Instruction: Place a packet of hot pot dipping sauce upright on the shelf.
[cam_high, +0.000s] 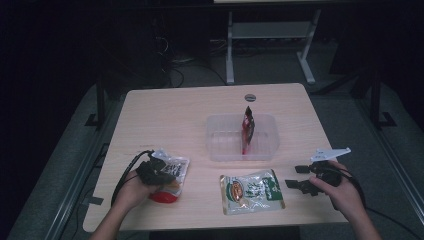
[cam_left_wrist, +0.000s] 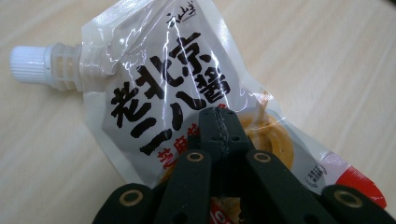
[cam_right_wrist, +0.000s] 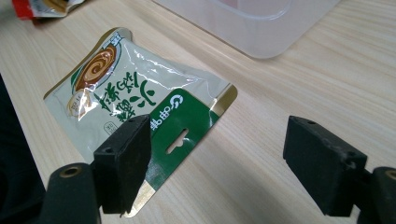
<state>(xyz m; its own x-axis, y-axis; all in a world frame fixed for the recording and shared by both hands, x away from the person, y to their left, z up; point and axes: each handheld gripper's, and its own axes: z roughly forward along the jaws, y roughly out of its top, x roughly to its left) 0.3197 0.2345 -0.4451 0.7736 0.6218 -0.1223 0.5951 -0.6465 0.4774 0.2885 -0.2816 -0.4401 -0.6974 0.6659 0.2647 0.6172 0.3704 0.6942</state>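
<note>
We are clamping the left claw (cam_left_wrist: 218, 122) on the soft, slippery sauce pouch (cam_left_wrist: 187, 88) lying on the tabletop (cam_high: 165, 115); grip its flat body, not the spout. The right claw (cam_right_wrist: 217, 163) is hanging released.

left gripper (cam_high: 159, 172) lies over the white spouted pouch (cam_high: 172, 172); green packet (cam_high: 251, 191) beside right gripper (cam_high: 298, 177).

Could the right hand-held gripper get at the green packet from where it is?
Probably yes. The right hand-held gripper has its jaws wide open just beside the green packet, which lies flat on the table with nothing between them; the clear tub sits farther back.
</note>
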